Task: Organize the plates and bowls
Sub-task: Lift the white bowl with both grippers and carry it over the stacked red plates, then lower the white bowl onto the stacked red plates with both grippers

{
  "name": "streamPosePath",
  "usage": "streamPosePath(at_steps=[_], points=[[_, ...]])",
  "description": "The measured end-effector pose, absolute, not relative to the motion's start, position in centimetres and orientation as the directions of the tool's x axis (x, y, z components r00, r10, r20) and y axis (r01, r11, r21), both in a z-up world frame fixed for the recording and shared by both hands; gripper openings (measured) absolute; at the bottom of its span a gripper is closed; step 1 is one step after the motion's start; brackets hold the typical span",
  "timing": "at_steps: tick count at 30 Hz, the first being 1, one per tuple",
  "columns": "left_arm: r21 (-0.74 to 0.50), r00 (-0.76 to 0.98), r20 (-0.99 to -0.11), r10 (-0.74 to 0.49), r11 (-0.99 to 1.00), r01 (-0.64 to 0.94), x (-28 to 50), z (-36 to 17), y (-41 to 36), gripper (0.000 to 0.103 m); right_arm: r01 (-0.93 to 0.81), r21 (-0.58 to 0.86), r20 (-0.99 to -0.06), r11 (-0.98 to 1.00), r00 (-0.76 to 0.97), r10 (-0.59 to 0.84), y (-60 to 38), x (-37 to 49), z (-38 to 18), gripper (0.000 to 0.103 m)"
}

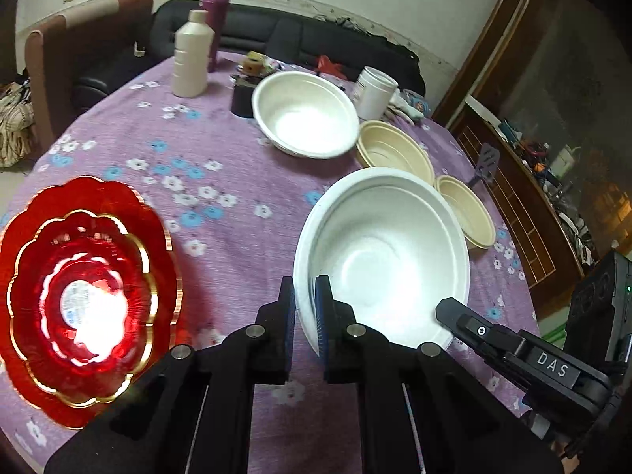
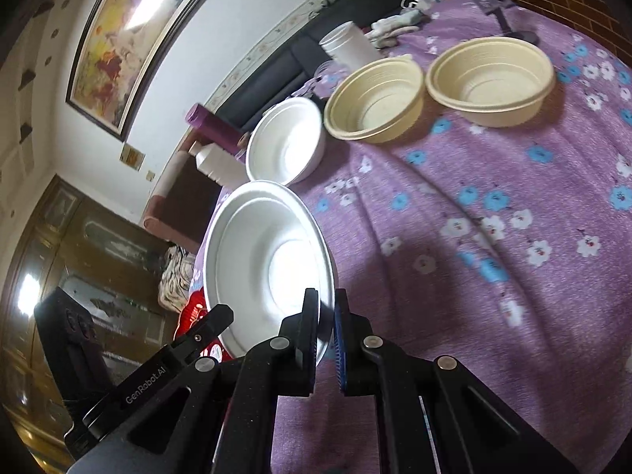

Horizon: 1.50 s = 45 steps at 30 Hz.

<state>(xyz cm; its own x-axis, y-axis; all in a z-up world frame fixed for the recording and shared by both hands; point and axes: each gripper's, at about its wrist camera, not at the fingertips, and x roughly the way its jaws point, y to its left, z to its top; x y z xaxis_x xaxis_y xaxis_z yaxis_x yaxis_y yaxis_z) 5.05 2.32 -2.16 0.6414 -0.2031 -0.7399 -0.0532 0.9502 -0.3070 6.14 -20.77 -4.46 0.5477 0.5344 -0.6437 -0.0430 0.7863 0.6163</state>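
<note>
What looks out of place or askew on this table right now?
The near white bowl is tilted, with both the left gripper and the right gripper pinching its rim. The other white bowl and two beige bowls sit upright. Nothing looks spilled or broken.

The left wrist view looks steeply down along the left gripper (image 1: 305,292) across the purple floral surface (image 1: 221,166), close above it. The right wrist view is rolled sideways, looking past the right gripper (image 2: 326,308). Both share the near white foam bowl (image 1: 389,252) (image 2: 268,268), each other's gripper, and the beige bowls (image 1: 395,154) (image 2: 375,98).
</note>
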Motion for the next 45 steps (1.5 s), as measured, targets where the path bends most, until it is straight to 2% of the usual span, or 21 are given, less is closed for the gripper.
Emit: streamPosePath(at_steps=[31, 45], points=[[-0.289, 0.73, -0.683, -0.021, 0.926, -0.244, -1.5, 0.1, 12.4, 0.008, -0.276, 0.577, -0.627, 0.769, 0.453, 0.633, -8.9, 4.7, -1.2, 0.007], [-0.283, 0.74, -0.673, 0.003, 0.923, -0.26, -2.8, 0.1, 13.8, 0.008, -0.3, 0.571, -0.627, 0.765, 0.443, 0.641, -7.4, 3.8, -1.1, 0.007]])
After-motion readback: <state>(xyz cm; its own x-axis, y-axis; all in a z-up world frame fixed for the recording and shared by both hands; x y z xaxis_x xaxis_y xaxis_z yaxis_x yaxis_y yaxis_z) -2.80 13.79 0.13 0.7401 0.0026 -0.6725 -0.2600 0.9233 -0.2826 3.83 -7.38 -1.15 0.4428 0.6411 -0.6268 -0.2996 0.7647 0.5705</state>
